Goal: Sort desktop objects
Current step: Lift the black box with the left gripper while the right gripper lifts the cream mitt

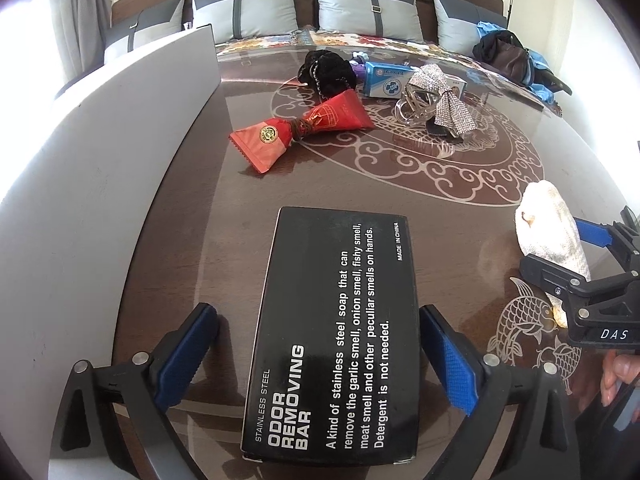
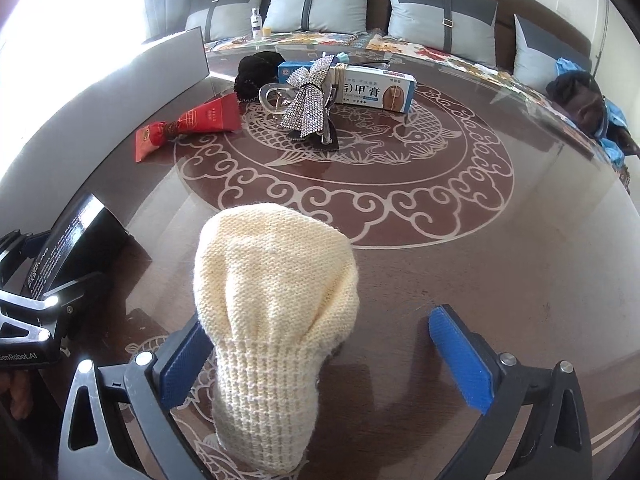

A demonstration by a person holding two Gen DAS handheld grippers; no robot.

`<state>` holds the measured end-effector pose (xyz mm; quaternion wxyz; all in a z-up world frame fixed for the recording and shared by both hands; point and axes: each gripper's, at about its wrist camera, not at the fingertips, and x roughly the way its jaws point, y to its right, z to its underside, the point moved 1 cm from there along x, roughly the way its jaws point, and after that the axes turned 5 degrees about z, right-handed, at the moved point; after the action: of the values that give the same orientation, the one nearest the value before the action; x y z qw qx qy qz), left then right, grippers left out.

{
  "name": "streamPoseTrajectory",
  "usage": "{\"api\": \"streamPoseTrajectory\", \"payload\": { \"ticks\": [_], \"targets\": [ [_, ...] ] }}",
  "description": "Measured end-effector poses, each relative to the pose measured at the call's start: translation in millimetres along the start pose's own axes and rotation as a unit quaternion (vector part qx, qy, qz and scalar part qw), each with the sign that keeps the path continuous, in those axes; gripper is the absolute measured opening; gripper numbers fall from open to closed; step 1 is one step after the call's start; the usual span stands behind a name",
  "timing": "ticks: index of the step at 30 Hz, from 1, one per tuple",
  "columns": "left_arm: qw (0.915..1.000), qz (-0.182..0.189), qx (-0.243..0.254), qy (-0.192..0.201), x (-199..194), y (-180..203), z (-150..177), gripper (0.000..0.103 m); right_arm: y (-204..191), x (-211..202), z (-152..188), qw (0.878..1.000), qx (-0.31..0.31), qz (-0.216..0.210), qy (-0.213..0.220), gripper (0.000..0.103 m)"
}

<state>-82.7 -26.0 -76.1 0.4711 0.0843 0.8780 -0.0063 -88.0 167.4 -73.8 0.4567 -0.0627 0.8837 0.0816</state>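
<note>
A black box (image 1: pixel 336 332) printed "Odor Removing Bar" lies flat on the brown table between the spread fingers of my left gripper (image 1: pixel 324 356), which is open; neither pad touches it. A cream knitted sock (image 2: pixel 272 312) lies between the fingers of my right gripper (image 2: pixel 328 364), which is open; the left pad (image 2: pixel 184 364) is against the sock's side, the right pad stands apart. The sock (image 1: pixel 548 232) and the right gripper (image 1: pixel 572 264) also show at the right in the left wrist view. The black box (image 2: pixel 76 240) shows at the left in the right wrist view.
Further back lie a red packet (image 1: pixel 304 128), a black scrunchie (image 1: pixel 328 70), a rhinestone bow clip (image 1: pixel 436 98) and a blue-white box (image 1: pixel 386 78). A long white medicine box (image 2: pixel 376 88) lies behind the bow. A grey board (image 1: pixel 100 160) stands along the left edge. A sofa with cushions stands behind.
</note>
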Motion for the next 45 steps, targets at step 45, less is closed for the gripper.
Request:
{"api": "streamPoseTrajectory", "payload": {
  "ticks": [45],
  "targets": [
    [0.9997,-0.001,-0.005,-0.025,2.0,-1.4,-1.9,0.103,0.0,1.3,-0.4,1.000,-0.003,-0.002,-0.003,0.103]
  ]
}}
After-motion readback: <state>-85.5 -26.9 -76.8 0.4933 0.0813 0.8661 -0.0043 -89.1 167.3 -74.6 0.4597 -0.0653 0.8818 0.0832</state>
